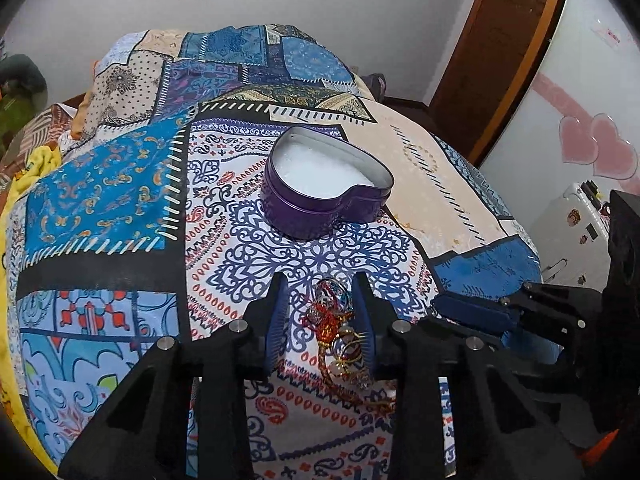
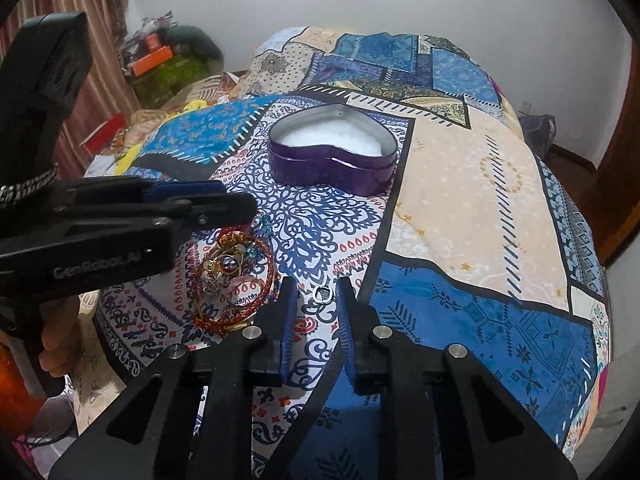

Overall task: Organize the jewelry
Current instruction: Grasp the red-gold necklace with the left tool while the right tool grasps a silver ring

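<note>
A purple heart-shaped tin [image 1: 304, 208] with a white lining stands open on the patterned bedspread [image 1: 120, 200]. Near the front lies a tangle of jewelry [image 1: 334, 320]: red and gold bangles, rings and beads. My left gripper [image 1: 320, 278] straddles this pile; a gap shows at the left pad, while the right pad is close against the bangles. In the right wrist view the same pile [image 2: 232, 276] sits left of my right gripper [image 2: 316, 281], whose fingers flank a small silver ring [image 2: 323, 294] lying on the cloth, with a gap on each side of it. The tin [image 2: 332, 160] stands beyond both.
Each gripper shows in the other's view: the right gripper [image 1: 440, 306] at the right, the left gripper [image 2: 240, 200] at the left, held by a hand [image 2: 56, 344]. The bed drops off at the right edge [image 2: 592, 280]. Clutter [image 2: 160, 64] sits at the far left.
</note>
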`<state>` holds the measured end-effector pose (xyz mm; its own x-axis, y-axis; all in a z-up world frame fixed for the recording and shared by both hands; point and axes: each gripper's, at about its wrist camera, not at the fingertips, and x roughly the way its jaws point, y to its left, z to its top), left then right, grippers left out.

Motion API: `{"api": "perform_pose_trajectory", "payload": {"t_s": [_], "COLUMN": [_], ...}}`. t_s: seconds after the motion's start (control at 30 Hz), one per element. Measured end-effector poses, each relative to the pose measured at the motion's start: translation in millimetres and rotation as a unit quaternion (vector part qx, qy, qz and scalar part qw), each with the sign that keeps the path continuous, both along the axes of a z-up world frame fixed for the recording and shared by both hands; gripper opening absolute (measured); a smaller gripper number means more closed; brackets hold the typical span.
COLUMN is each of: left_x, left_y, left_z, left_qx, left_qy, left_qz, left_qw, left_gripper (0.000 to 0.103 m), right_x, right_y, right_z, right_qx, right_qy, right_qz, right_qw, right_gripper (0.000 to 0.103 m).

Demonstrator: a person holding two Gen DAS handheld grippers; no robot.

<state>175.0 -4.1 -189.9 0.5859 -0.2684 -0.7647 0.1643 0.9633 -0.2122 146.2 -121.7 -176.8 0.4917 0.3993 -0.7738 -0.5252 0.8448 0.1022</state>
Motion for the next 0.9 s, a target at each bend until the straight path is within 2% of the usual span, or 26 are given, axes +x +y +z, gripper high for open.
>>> {"api": "perform_pose_trajectory", "payload": {"t_s": [0.1, 0.47, 0.9], "left_x": [2, 1, -13], "left_y": [-2, -7, 3], "left_z": [-3, -2, 27], "left_qx": [0.001, 0.008, 0.011], "left_qy": [0.003, -0.007, -0.043], "left_qz": [-0.002, -0.01, 0.004], "left_qw": [1.0, 0.9999, 0.999], "left_gripper": [0.031, 0.006, 0.002], "right_x": [1, 2, -1], "right_y": [1, 4, 0], "right_z": [-1, -3, 9], "right_qx": [0.001, 0.001, 0.008], "right_qy": [0.003, 0.004, -0.008], "right_qz": [0.001, 0.001, -0.005], "right_qw": [1.0, 1.0, 1.0], "right_gripper": [0.013, 0.009, 0.009]}}
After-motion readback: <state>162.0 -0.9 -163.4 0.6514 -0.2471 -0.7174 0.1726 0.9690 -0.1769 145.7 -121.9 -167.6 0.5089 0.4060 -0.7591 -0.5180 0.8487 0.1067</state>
